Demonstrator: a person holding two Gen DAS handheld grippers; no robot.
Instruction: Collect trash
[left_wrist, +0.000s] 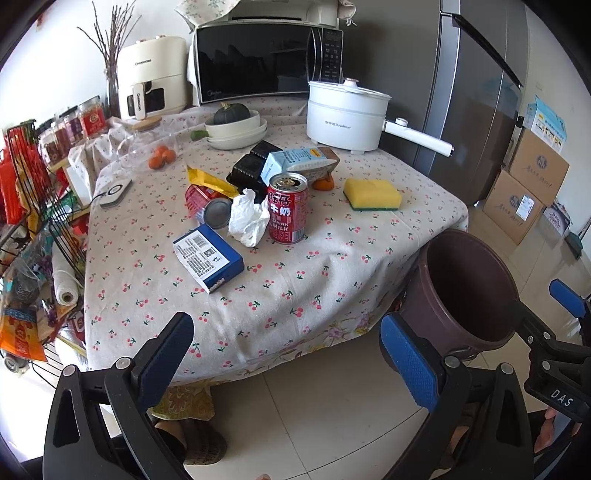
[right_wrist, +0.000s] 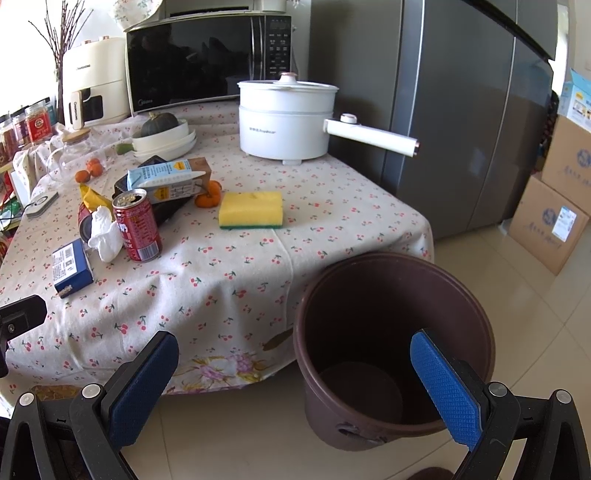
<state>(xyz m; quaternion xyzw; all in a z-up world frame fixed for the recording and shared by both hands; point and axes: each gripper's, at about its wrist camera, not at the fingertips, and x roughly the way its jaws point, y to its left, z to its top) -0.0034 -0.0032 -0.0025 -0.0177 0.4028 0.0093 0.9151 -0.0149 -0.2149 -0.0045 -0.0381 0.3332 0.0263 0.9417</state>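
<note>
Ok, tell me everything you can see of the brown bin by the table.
The round brown plastic bin stands upright on the pale tiled floor, just off the corner of the table with the cherry-print cloth. Its mouth is open, no lid or liner, and the inside looks empty down to the base. A small fitting sits low on the outside wall. The open right claw hovers at its rim, one blue pad over the mouth; contact is unclear.

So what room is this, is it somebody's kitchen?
Most likely a home kitchen or dining corner. A microwave and a white electric pot stand on a cherry-print tablecloth, with a tall grey fridge beside the table.
</note>
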